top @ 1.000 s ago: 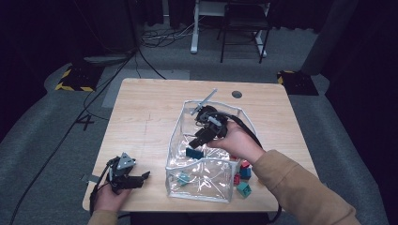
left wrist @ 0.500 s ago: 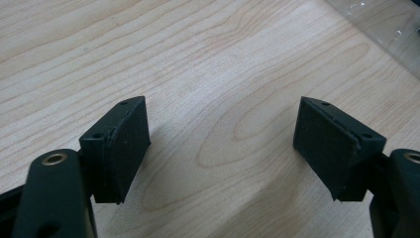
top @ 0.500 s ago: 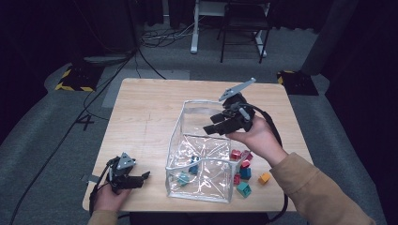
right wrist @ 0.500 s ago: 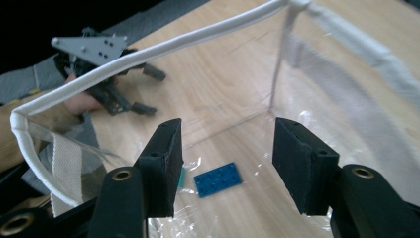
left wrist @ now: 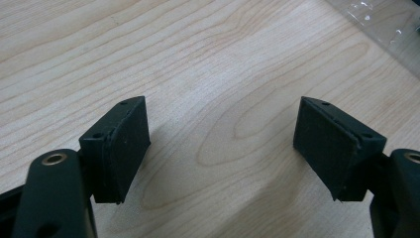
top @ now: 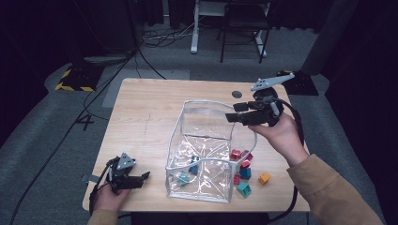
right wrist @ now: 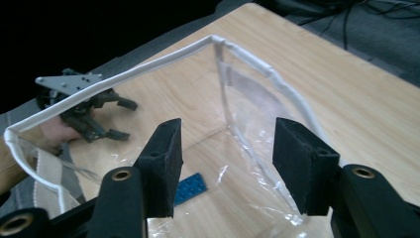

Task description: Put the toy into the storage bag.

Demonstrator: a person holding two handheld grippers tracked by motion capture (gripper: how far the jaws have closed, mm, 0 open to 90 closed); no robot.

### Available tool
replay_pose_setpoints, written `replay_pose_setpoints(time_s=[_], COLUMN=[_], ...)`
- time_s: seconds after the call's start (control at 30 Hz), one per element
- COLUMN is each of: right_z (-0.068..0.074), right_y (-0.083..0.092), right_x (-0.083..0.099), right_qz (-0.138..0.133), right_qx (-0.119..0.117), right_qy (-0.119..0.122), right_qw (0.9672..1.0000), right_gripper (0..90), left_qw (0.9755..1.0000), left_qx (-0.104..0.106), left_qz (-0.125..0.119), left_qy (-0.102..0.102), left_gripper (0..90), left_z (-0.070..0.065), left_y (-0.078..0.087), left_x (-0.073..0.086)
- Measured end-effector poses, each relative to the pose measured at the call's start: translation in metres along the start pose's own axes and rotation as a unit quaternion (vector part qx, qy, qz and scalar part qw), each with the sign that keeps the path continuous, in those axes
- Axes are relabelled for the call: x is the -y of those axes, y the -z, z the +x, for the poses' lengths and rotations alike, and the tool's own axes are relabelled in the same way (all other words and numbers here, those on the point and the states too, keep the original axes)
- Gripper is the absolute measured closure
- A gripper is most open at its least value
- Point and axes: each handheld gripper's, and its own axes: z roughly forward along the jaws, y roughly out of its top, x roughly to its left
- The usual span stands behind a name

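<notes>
blue plate [right wrist: 190, 188] inside clear bag [right wrist: 148, 69]

Teal bricks [top: 188, 171] inside clear bag [top: 204, 104], perhaps two, blurred by plastic.

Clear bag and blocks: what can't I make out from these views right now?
- Blocks inside the clear bag: high view, glare and creased plastic blur their count.
- Loose blocks beside it: high view, too small to tell shapes.
- Blue plate: right gripper view, partly behind the right gripper jaw.
</notes>
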Motion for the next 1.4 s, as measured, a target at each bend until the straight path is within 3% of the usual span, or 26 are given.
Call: replay_pose_setpoints(time_s=[0.2,0.4,1.0,1.4], right_z=[-0.017,-0.031,-0.068,-0.081], right_y=[0.025,0.037,0.065,0.066], right_x=[0.006,0.013,0.041,0.066], right_qz=[-0.014,-0.016,-0.024,-0.011], right_qx=[0.037,0.060,0.111,0.133], right_qy=[-0.014,-0.026,-0.069,-0.083], right_qw=[0.9991,0.9977,0.9911,0.9876], right_gripper=[45.7,45.6,45.4,45.0], left_qw=[1.0000,1.0000,1.0000,1.0000], left_qx=[0.001,0.001,0.001,0.001], left_qz=[0.001,0.001,0.001,0.001], left_qy=[-0.001,-0.001,-0.001,-0.001], left_gripper=[22.1,21.9,21.9,21.9], left_z=[0.000,0.000,0.000,0.000], left_y=[0.000,0.000,0.000,0.000], left_x=[0.000,0.000,0.000,0.000])
